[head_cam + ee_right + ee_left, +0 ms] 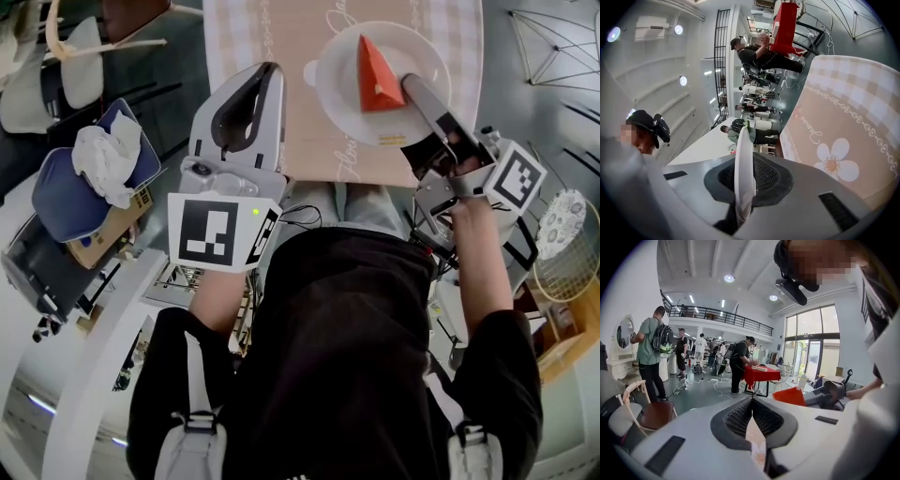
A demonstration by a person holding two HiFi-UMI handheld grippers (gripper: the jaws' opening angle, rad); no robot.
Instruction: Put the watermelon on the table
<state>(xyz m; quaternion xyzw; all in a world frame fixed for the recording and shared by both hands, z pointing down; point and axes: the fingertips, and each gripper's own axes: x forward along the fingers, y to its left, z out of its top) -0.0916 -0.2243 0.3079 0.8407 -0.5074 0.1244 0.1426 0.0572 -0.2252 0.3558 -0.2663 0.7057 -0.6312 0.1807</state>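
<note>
A red wedge of watermelon (377, 75) lies on a white plate (336, 94) over the table (291, 122), which has a pink checked cloth. My right gripper (413, 86) is shut on the plate's right rim. In the right gripper view the plate (743, 168) shows edge-on between the jaws, with the flowered cloth (843, 117) beyond it. My left gripper (268, 73) is shut and holds nothing; it is left of the plate, over the table's near edge. The left gripper view shows its jaws (751, 401) pressed together and the watermelon (789, 396) to the right.
A blue cushioned seat (66, 192) with a white cloth and a cardboard box stands at the left. A wire basket (567, 248) is at the right, a wire frame (553, 47) at the top right. Several people and a red-covered table (761, 375) are in the room behind.
</note>
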